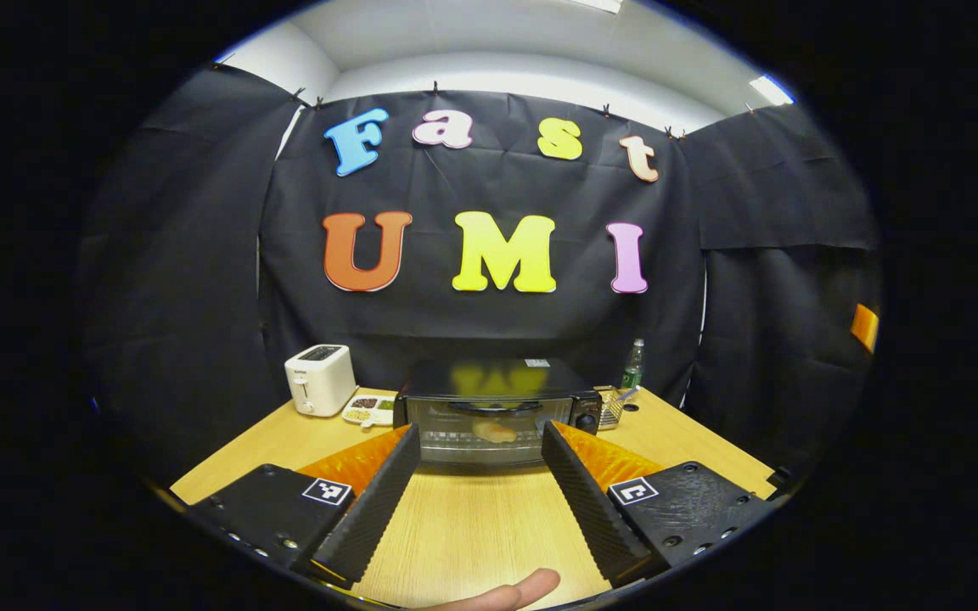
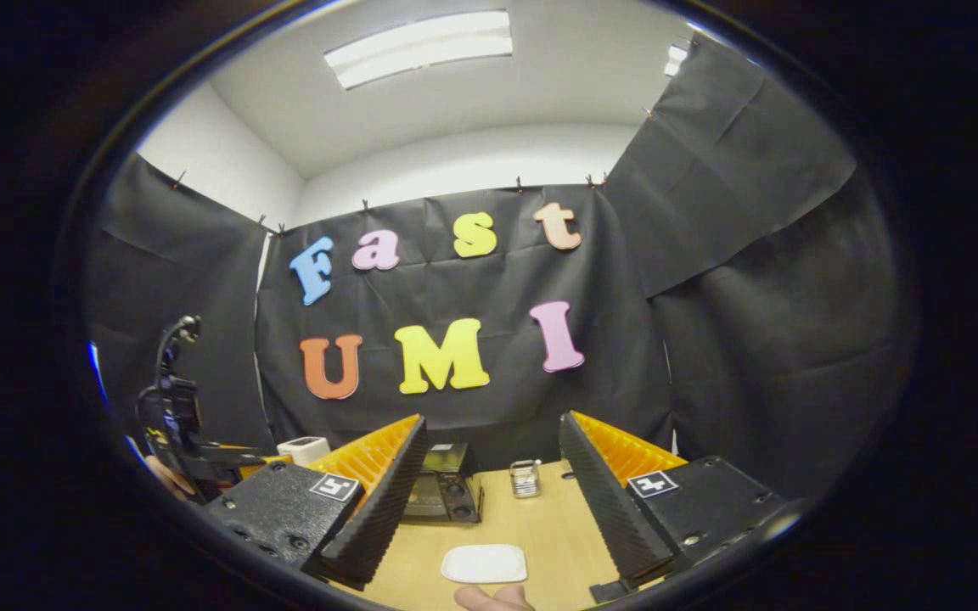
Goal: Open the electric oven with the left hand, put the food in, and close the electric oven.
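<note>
A black electric oven [image 1: 493, 412] stands at the back middle of the wooden table [image 1: 472, 526], its glass door shut and a pale piece of food [image 1: 495, 432] visible behind the glass. My left gripper [image 1: 480, 441] is open, held back from the oven with the door framed between its fingers. In the right gripper view the oven [image 2: 445, 490] sits behind the left finger, and my right gripper [image 2: 493, 437] is open and holds nothing. An empty white plate [image 2: 485, 563] lies on the table below it. The other gripper [image 2: 179, 433] shows at the far left there.
A white toaster [image 1: 320, 378] and a small tray of snacks [image 1: 370, 410] stand left of the oven. A metal holder [image 1: 610, 405] and a green bottle [image 1: 632, 366] are on its right. A fingertip [image 1: 514, 590] shows at the bottom edge.
</note>
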The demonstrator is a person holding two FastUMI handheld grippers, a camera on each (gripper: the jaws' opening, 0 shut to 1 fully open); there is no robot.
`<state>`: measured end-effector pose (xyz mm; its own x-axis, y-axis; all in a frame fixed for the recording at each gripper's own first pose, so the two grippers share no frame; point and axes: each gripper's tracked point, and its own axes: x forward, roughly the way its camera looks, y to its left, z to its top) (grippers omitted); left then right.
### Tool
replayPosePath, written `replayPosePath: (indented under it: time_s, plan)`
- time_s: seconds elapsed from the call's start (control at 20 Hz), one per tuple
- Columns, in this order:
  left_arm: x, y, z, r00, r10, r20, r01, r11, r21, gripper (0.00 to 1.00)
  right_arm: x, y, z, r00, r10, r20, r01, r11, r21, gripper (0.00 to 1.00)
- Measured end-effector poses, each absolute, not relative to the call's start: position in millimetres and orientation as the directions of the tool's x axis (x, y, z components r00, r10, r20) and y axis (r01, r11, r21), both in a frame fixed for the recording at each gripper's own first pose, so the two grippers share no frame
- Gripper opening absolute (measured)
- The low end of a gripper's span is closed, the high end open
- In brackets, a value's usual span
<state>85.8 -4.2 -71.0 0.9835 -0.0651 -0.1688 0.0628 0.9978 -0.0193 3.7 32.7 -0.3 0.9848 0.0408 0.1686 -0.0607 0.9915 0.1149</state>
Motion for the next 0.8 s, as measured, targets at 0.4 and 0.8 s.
replayPosePath:
  time_s: [0.4,0.8]
  plan:
    - [19.9,15.0,-24.3,1.000,-0.007,-0.011,0.007,1.000,0.022,0.94,10.6,68.1,-9.9,0.988,0.074,0.139,-0.088,0.991,0.104,0.99]
    - [-29.3,44.7,-23.9,0.999,0.048,0.009,-0.048,0.999,-0.019,0.93,-9.1,112.6,3.9,0.976,0.132,0.171,-0.146,0.986,0.076,0.98]
